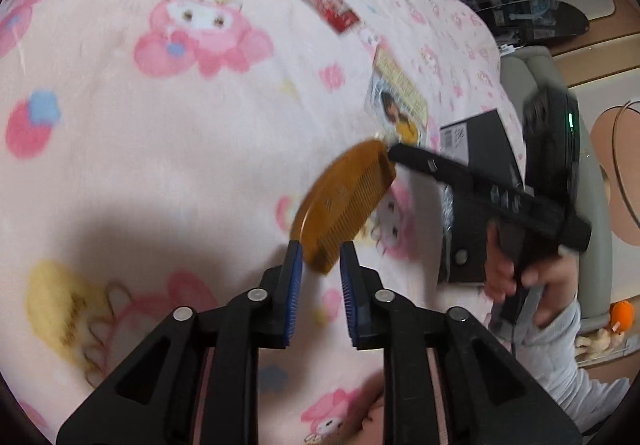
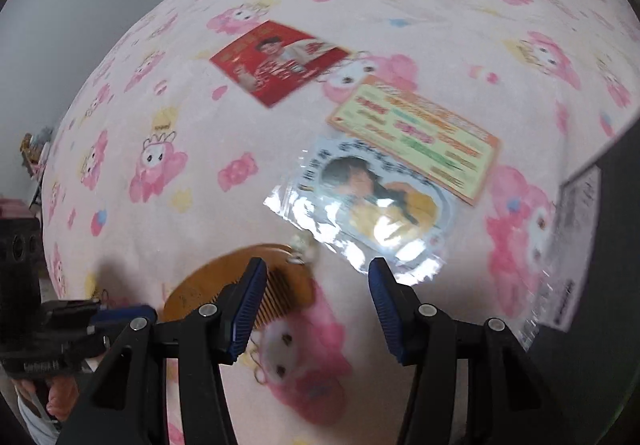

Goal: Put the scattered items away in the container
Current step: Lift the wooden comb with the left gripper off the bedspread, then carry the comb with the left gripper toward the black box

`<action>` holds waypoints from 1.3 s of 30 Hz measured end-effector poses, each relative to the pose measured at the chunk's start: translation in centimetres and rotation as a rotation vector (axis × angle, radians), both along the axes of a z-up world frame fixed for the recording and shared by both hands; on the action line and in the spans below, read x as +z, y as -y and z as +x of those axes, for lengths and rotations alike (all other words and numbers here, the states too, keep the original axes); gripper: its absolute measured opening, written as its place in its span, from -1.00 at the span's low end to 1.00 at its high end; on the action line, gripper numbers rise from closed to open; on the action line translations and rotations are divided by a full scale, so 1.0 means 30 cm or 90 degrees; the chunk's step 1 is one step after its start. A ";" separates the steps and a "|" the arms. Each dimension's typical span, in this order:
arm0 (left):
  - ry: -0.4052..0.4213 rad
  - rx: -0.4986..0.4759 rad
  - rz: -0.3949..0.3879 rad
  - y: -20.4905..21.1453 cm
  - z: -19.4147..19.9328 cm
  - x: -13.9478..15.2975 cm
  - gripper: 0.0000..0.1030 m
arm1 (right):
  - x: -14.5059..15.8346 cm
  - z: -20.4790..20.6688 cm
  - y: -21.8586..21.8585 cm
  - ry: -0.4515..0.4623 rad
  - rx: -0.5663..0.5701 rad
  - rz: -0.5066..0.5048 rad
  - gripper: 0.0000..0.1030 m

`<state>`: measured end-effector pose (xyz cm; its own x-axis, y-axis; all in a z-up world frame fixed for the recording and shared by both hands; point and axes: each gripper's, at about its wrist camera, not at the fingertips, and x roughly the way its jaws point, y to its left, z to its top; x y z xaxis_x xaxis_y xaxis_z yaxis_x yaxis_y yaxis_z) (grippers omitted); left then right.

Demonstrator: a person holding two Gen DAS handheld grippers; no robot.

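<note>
While the left gripper [image 1: 321, 265] hovers over the pink cartoon-print blanket [image 1: 160, 125], its blue-padded fingers [image 1: 294, 285] stand apart with the near end of an amber comb [image 1: 344, 205] between them; the motion blur makes it impossible to tell whether the pads touch the comb or merely straddle it. In the left wrist view the comb lies on the blanket and slants up toward a dark box [image 1: 476, 137] at the blanket's right edge. The right gripper [image 2: 318, 271] is spread wide and holds nothing, its fingers hanging above the blanket with the comb [image 2: 240, 277] partly behind its left finger. Just beyond it a clear-sleeved card showing a figure in yellow [image 2: 368, 205] lies flat, overlapping a yellow-green printed card [image 2: 420, 137] (both sit near the middle of the blanket). A red card [image 2: 276, 61] lies farther off toward the blanket's far edge, well apart from the comb. In the left wrist view a hand [image 1: 516, 269] in a pale sleeve grips the right gripper's handle.
</note>
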<state>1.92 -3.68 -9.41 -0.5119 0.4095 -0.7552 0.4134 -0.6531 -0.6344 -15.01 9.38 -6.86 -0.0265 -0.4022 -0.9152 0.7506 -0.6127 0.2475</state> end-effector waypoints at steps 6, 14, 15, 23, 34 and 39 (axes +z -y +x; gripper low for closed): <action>-0.002 0.066 -0.012 0.020 0.028 -0.018 -0.62 | -0.051 0.008 0.031 0.024 0.017 -0.004 -0.05; -0.014 0.124 -0.015 0.043 0.058 -0.012 -0.62 | -0.013 0.073 -0.003 0.066 0.085 -0.042 -0.19; -0.011 0.125 -0.013 0.042 0.065 -0.018 -0.62 | -0.012 0.073 -0.002 0.059 0.086 -0.038 -0.19; -0.020 0.153 0.013 0.056 0.065 -0.051 -0.62 | -0.069 0.065 0.022 0.064 0.095 -0.019 -0.19; -0.016 0.176 -0.006 0.061 0.060 -0.049 -0.53 | -0.044 0.096 0.014 0.068 0.126 -0.031 -0.21; -0.012 0.155 -0.016 0.042 0.031 -0.033 -0.51 | -0.096 0.075 0.045 0.112 0.108 -0.040 -0.22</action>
<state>2.84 -4.94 -10.39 -0.6076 0.2532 -0.7528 0.5485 -0.5518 -0.6282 -12.76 8.03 -9.75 0.2047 -0.4435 -0.8726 0.7833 -0.4603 0.4177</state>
